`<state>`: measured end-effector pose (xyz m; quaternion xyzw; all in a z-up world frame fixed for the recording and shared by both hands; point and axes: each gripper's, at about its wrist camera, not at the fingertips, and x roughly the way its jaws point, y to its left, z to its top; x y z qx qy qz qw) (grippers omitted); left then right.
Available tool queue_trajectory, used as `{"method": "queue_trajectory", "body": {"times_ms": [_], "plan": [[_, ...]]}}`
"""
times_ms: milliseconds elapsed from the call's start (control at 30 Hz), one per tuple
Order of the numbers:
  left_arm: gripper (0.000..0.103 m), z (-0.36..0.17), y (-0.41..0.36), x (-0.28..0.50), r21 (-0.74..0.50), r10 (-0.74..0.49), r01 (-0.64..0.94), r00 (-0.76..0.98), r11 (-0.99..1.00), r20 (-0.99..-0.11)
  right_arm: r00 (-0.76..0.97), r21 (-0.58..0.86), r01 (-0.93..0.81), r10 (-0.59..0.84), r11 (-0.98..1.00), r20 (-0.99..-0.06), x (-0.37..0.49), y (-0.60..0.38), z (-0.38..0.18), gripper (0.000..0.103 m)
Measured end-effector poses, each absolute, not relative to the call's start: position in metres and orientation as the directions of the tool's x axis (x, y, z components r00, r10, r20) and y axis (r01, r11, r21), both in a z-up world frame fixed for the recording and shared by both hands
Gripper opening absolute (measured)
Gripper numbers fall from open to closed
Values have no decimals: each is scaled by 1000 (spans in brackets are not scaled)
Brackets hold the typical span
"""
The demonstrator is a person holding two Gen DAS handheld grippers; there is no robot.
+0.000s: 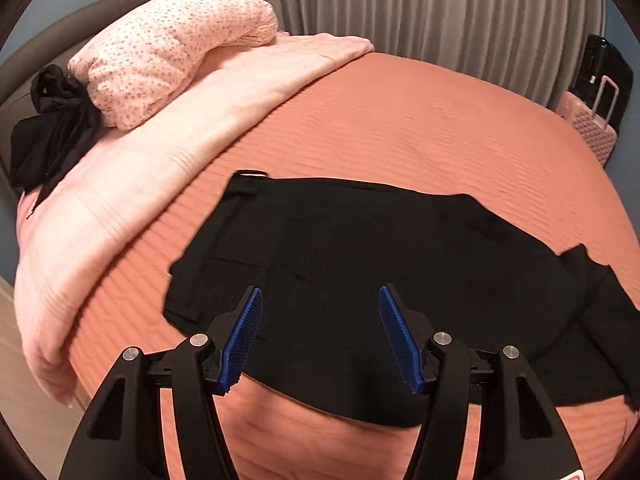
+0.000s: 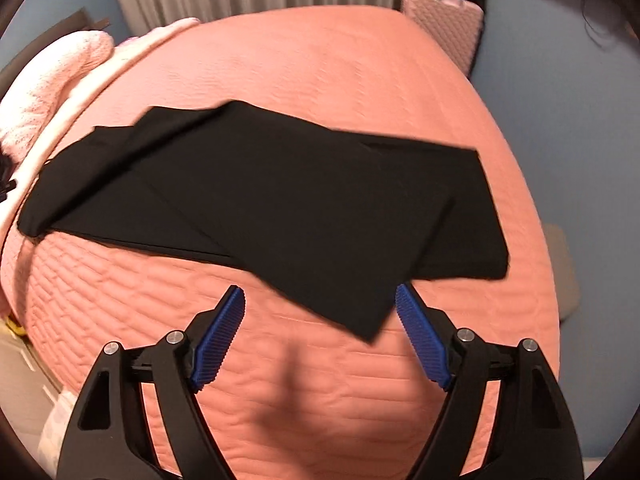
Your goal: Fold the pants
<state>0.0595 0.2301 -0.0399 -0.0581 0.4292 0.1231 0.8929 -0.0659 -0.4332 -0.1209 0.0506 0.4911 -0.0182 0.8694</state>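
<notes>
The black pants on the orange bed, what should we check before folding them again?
1. Black fabric pants lie on the orange quilted bedspread, nothing on top of them: ok.
2. Pants folded neatly, edges matching: not ok; one layer sticks out as a slanted corner near the right gripper.
3. Left gripper open and empty, over the pants: ok.
4. Right gripper open, that corner lying loose between its blue ribbed pads: ok.
5. Space to fold on the bedspread: ok; the pink flowery pillow and pink hard-shell suitcase are away from the pants.
6. Wrinkles in the dark cloth: cannot tell.
</notes>
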Motion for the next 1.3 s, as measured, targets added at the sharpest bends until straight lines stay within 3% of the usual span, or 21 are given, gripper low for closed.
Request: {"method": "queue_trajectory", "body": {"times_ms": [133, 233, 333, 400, 600, 700, 767, 833, 933, 967, 1033, 1100, 1233, 1300], "plan": [[60, -40, 165, 63, 22, 138, -191, 617, 981, -775, 502, 188, 174, 77, 967, -861, -53, -473, -145, 76], [69, -40, 126, 62, 30, 103, -126, 623, 992, -776, 466, 214, 138, 127, 967, -875, -42, -471, -161, 74], [69, -43, 89, 63, 87, 110, -67, 627, 994, -771, 450, 130, 98, 72, 987, -890, -38, -455, -168, 44], [69, -46, 73, 63, 105, 107, -39, 615, 994, -781, 443, 168, 100, 108, 981, -890, -39, -457, -164, 7], [69, -52, 51, 61, 159, 124, 4, 604, 987, -787, 488, 77, 17, 59, 997, -871, -31, -475, -90, 5], [75, -49, 52, 59, 194, 158, -8, 610, 981, -777, 501, 16, 51, -12, 999, -865, -17, -517, -60, 5], [77, -50, 57, 59, 206, 179, -25, 609, 978, -773, 441, -66, 53, -82, 996, -894, -5, -547, -75, 5], [78, -55, 65, 61, 222, 208, -51, 596, 974, -776, 346, -3, 57, -22, 998, -938, 7, -566, -109, 5], [78, -64, 75, 66, 237, 239, -79, 565, 968, -790, 271, -23, 86, -46, 996, -961, 18, -571, -152, 15], [78, -67, 78, 69, 250, 257, -90, 554, 964, -792, 292, -46, 107, -76, 993, -953, 17, -569, -150, 25], [78, -67, 83, 71, 273, 279, -95, 553, 957, -785, 365, -76, 169, -134, 983, -921, 9, -561, -134, 27], [78, -67, 87, 74, 296, 299, -99, 559, 950, -773, 430, -68, 182, -141, 981, -892, -3, -546, -117, 36], [78, -75, 94, 83, 302, 308, -104, 550, 948, -776, 515, 12, 163, -75, 987, -854, -18, -520, -100, 38], [78, -83, 95, 88, 311, 317, -108, 549, 944, -773, 511, 73, 123, 0, 990, -860, -16, -510, -119, 35]]}}
